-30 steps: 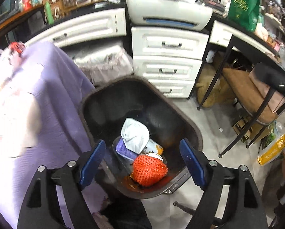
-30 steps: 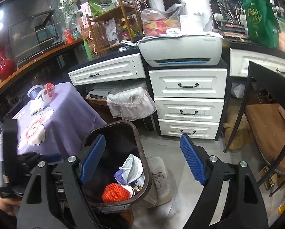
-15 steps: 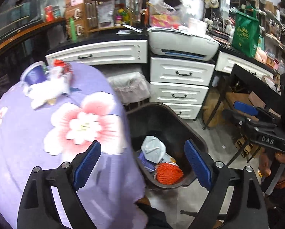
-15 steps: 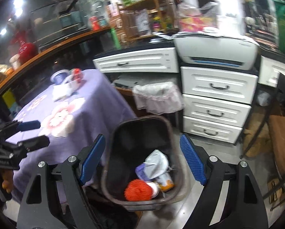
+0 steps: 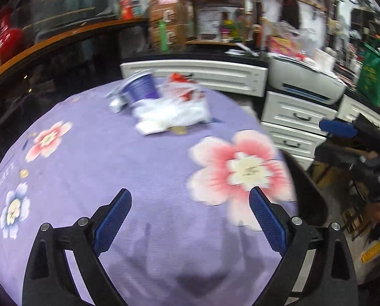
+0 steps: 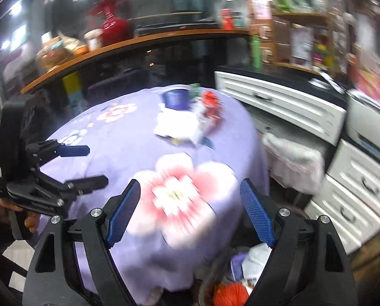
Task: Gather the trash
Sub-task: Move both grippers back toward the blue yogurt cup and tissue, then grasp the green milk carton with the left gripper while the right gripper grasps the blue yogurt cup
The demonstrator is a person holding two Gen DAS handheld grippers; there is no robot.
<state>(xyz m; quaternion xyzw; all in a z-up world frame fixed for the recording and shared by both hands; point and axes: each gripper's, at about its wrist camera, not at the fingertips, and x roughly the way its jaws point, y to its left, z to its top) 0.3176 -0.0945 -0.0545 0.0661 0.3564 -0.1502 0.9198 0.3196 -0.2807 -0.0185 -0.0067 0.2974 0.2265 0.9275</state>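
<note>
View change: both cameras, aimed into the trash bin (image 6: 243,275) a second earlier, had swung up to the table (image 5: 144,173).
Left tongs (image 5: 190,219): jaws wide and opening, nothing between them.
Right tongs (image 6: 190,211): jaws wide, nothing held.
Task meaning: judged a completed drop, with a return for more trash.
Remaining trash: heaped at the table's far edge, well apart from the bin.
Count on table: one purple cup (image 5: 140,86), one white crumpled wrapper (image 5: 172,114), one red wrapper (image 6: 211,104); blur may hide smaller pieces.
Count in bin: one orange mesh ball (image 6: 230,294), one white crumpled piece (image 6: 257,258), partly hidden.
</note>
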